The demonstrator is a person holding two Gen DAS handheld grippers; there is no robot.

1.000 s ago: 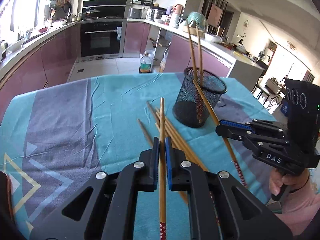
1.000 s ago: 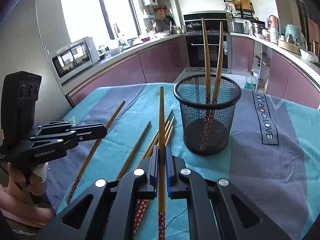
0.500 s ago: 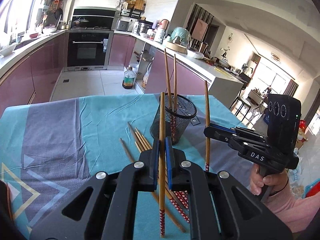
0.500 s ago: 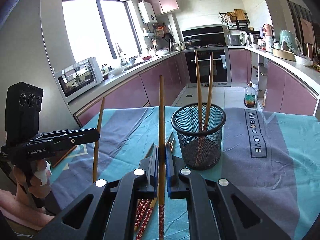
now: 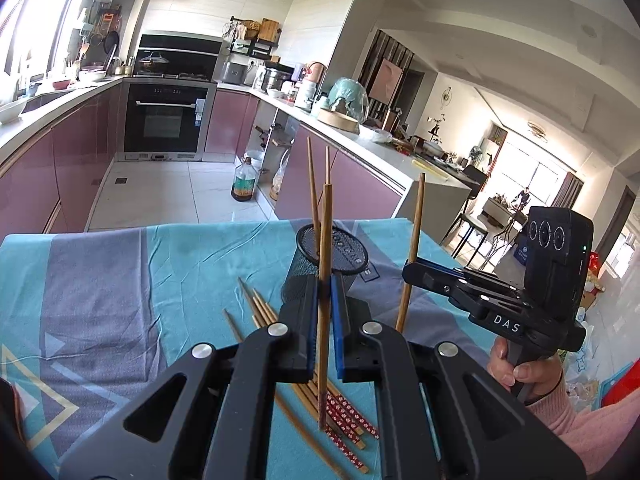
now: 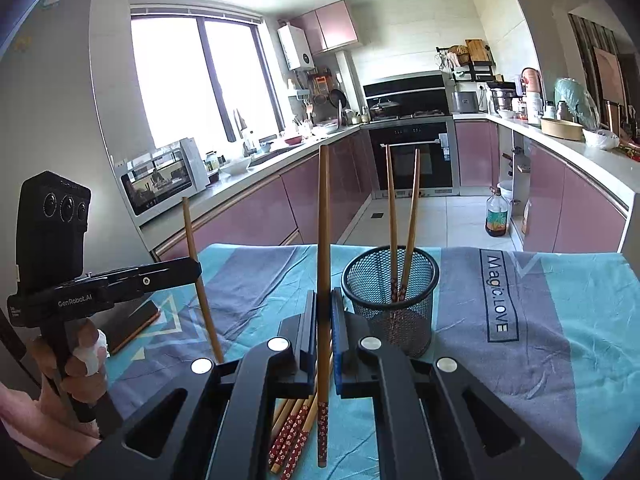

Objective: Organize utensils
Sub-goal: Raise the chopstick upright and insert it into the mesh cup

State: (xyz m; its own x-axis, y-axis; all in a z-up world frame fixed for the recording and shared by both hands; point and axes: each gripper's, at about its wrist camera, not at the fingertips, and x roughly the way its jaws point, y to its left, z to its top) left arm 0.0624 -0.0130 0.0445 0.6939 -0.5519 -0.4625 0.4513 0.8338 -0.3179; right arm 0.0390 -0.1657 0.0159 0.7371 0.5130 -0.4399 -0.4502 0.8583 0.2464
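Chopsticks are what we are sorting on a kitchen table: two (image 6: 402, 216) already stand tips-up in the black mesh cup (image 6: 390, 300), leaning a little apart and crossing low inside it, patterned red ends at the bottom. We hold one more in each tool. Our left gripper (image 5: 325, 300) is clamped on a single upright chopstick (image 5: 325, 240), blue pads pressed to its sides, the stick's red end hanging below the fingers above the cloth. Our right gripper (image 6: 323, 308) pinches its own chopstick (image 6: 323, 220) the same way, upright, decorated end down. Both tools tilt slightly downward toward the table. In the left wrist view, the right gripper (image 5: 408, 270) sits to the right of the cup, its stick (image 5: 414, 240) upright and clear of the rim; a hand (image 5: 516, 364) in a pink sleeve grips its handle. In the right wrist view, the left gripper (image 6: 196, 270) is well left of the cup. A loose bundle of chopsticks (image 6: 294, 428) lies flat on the teal and grey tablecloth (image 6: 560, 340) near the cup, under our fingers. A dark phone (image 6: 132, 326) rests at the table's left edge. Behind, purple cabinets, an oven (image 6: 412, 152) and an oil bottle (image 6: 496, 216) on the floor.
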